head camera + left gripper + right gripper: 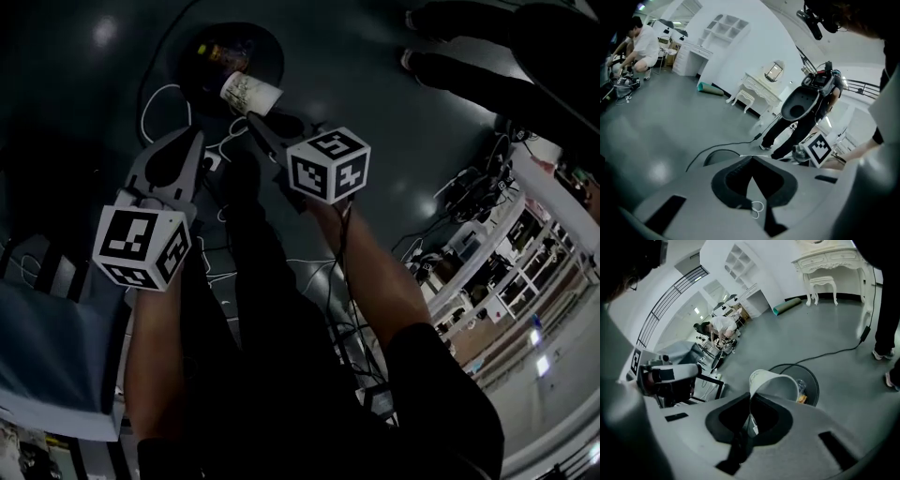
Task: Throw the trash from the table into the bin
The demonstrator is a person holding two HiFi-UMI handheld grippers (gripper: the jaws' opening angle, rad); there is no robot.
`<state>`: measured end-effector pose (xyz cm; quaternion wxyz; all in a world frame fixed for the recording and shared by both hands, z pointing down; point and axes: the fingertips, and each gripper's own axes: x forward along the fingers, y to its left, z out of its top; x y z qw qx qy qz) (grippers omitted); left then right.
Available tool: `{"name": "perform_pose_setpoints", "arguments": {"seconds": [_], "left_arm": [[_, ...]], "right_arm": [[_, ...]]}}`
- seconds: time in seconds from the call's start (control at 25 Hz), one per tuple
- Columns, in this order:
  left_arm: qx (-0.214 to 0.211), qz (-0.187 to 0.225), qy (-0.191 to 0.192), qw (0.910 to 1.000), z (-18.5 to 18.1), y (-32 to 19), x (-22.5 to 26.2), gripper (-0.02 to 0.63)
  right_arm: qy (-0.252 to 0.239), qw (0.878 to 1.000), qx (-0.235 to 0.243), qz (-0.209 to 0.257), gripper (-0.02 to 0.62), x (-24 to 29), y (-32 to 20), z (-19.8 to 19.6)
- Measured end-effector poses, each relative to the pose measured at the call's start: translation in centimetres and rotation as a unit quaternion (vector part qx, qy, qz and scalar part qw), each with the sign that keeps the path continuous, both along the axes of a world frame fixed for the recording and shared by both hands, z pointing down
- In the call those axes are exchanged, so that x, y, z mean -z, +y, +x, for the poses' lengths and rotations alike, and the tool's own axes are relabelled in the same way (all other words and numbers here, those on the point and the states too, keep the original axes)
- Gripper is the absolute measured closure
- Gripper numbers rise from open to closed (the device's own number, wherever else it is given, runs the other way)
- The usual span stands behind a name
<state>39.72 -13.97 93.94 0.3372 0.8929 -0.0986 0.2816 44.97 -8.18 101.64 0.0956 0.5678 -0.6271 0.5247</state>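
A white paper cup (249, 92) hangs tilted over the round black bin (273, 49) on the dark floor. My right gripper (253, 119) is shut on the cup's rim. In the right gripper view the cup (776, 386) sits just past the pinched jaws of that gripper (751, 395), with the bin (814, 378) right behind it. A plastic bottle and other trash (802, 388) lie inside the bin. My left gripper (194, 142) hovers to the left of the bin. In its own view the left gripper (750, 158) has its jaws together with nothing between them.
Cables (157, 101) trail over the floor around the bin. A person's legs and shoes (473, 70) stand just beyond it. A table's pale edge (47, 347) is at my lower left, white shelving (511, 248) to the right. A white dressing table (759, 89) stands farther off.
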Motion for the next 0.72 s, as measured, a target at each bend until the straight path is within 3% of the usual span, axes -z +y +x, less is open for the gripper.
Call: {"name": "perform_pose_setpoints", "arguments": {"seconds": [0.32,0.36,0.4,0.44,0.72], "left_arm": [[0.02,-0.014,-0.007,0.9997,-1.0,0.9,-2.8,0.592],[0.02,-0.015,-0.007,0.9997,-1.2,1.0,-3.1,0.593],[0.022,-0.016,-0.007,0.9996,-1.4,1.1,-3.4,0.592],[0.023,-0.016,-0.006,0.9996,-1.5,1.1,-3.7,0.592],[0.047,0.005,0.0,0.9989,-2.4,1.0,-2.5,0.592]], "right_arm": [[0.044,0.998,0.015,-0.053,0.581,-5.2,1.7,-1.0],[0.05,0.997,0.013,-0.06,0.55,-5.8,1.8,-1.1],[0.055,0.996,0.012,-0.064,0.437,-6.2,1.8,-1.3],[0.059,0.996,0.012,-0.064,0.399,-6.5,1.7,-1.5],[0.044,0.998,-0.001,-0.034,0.39,-4.0,1.4,-2.7]]}}
